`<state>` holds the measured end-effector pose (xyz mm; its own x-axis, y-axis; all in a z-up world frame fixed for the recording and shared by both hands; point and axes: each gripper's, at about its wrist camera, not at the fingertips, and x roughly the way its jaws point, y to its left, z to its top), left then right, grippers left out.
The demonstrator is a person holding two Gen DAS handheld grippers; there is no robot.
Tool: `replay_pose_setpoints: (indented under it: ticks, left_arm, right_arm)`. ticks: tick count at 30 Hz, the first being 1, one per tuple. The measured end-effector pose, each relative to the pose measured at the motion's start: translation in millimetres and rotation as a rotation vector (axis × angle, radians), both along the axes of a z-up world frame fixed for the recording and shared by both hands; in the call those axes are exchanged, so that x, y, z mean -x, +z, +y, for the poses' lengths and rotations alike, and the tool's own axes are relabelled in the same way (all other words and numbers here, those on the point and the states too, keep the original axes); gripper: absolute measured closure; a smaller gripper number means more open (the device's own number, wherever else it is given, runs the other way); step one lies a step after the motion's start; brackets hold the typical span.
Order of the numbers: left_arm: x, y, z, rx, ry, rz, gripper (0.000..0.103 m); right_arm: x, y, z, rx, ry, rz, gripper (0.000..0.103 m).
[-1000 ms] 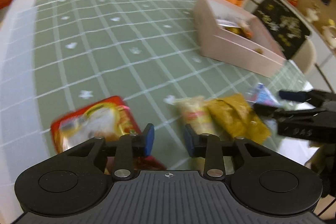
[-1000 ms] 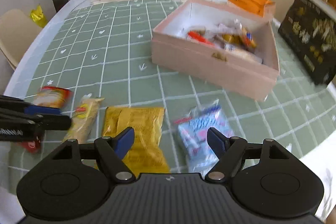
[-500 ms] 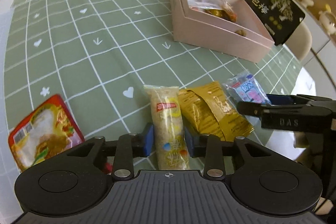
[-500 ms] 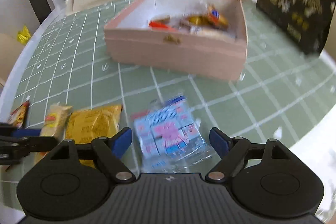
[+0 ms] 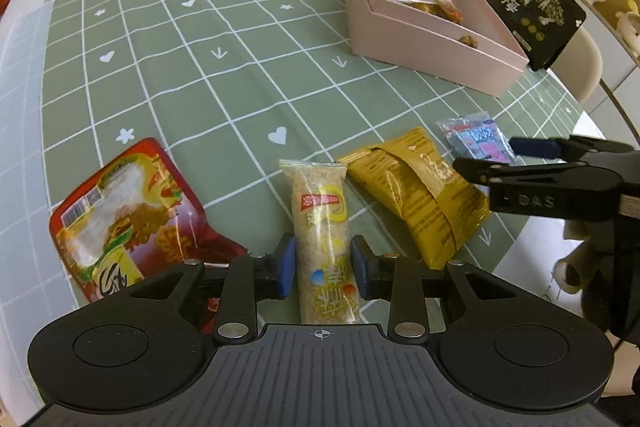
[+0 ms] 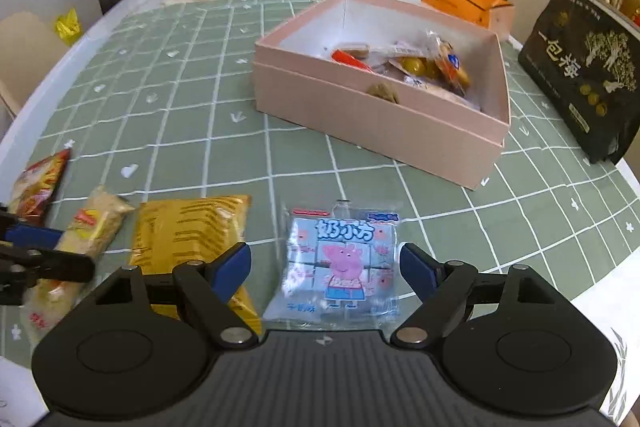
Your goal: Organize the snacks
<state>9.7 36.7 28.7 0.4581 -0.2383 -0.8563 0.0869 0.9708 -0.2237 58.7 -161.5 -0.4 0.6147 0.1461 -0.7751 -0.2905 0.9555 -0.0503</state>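
Left wrist view: the left claw (image 5: pixel 322 269) is lowered over a long clear packet of rice crackers (image 5: pixel 325 239), which runs lengthwise between its blue pads. The pads sit just beside the packet's two sides, the claw partly spread; whether they touch the wrapper cannot be told. This packet lies near the front edge of the table (image 5: pixel 240 75), on the green checked cloth. Left of it lies a red pouch (image 5: pixel 128 215), right of it a yellow bag (image 5: pixel 416 191), and beyond that a small blue packet (image 5: pixel 476 139).

Right wrist view shows the right claw (image 6: pixel 326 267) spread wide around the blue packet (image 6: pixel 340 263), printed with a cartoon pig. It lies flat between the pads, apart from both, near the front edge of the table (image 6: pixel 200 107). The yellow bag (image 6: pixel 188 239) lies just beside it, partly under the claw's left finger. Farther back stands an open pink box (image 6: pixel 360 119) holding small wrapped snacks, toward the table's far right side.
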Motion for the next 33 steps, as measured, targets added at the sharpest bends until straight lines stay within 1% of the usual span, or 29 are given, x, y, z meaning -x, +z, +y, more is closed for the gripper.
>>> replay_pose_setpoints:
  ticks: [2, 3, 4, 5, 6, 9, 11, 15, 19, 22, 25, 31, 32, 33]
  left_arm:
    - [1.1, -0.2, -1.4, -0.003, 0.000, -0.004, 0.069]
    - [1.7, -0.2, -1.2, -0.001, 0.000, -0.005, 0.069]
    - [2.2, -0.2, -1.1, 0.002, 0.001, -0.006, 0.069]
    - [2.2, -0.1, -0.4, 0.006, 0.002, -0.005, 0.068]
    - [1.9, 0.3, 0.1, 0.010, 0.005, -0.003, 0.068]
    - [1.7, 0.6, 1.9, 0.026, 0.010, -0.001, 0.068]
    - [1.6, 0.2, 3.7, 0.043, 0.016, -0.004, 0.068]
    - [6.0, -1.6, 6.8, 0.079, 0.039, -0.025, 0.069]
    - [7.2, 0.3, -2.5, 0.022, -0.006, -0.037, 0.068]
    - [3.4, 2.6, -10.3, -0.025, -0.009, -0.023, 0.068]
    - [1.5, 2.7, -13.8, -0.053, -0.007, -0.018, 0.068]
    - [1.5, 2.1, -13.7, -0.047, 0.004, -0.020, 0.068]
    - [1.4, 2.4, -13.6, -0.040, 0.004, -0.019, 0.069]
    - [0.9, 2.7, -11.7, -0.001, 0.004, -0.014, 0.069]
  right_arm:
    - [-9.5, -5.5, -3.2, -0.010, -0.039, 0.039, 0.021]
    - [-10.7, -7.4, -6.0, -0.032, -0.059, 0.048, 0.021]
    - [-10.1, -7.7, -8.9, -0.059, -0.075, 0.055, 0.032]
    - [-7.6, -6.0, -9.7, -0.065, -0.084, 0.051, 0.042]
    - [-4.8, -3.4, -9.6, -0.059, -0.086, 0.043, 0.044]
    - [4.7, 7.0, -11.8, -0.090, -0.045, 0.052, 0.045]
    - [12.5, 14.2, -12.5, -0.082, -0.027, 0.043, 0.045]
    - [20.6, 25.3, -16.0, -0.078, -0.030, 0.027, 0.045]
    - [24.3, 32.2, -17.3, -0.083, -0.042, 0.014, 0.045]
    - [24.8, 35.1, -17.8, -0.087, -0.054, 0.007, 0.045]
    - [24.5, 34.4, -18.0, -0.090, -0.072, 0.008, 0.045]
    - [29.0, 34.3, -20.0, -0.081, -0.069, 0.010, 0.045]
    - [29.2, 35.0, -20.5, -0.077, -0.068, 0.009, 0.045]
    - [29.0, 36.0, -21.0, -0.075, -0.069, 0.008, 0.045]
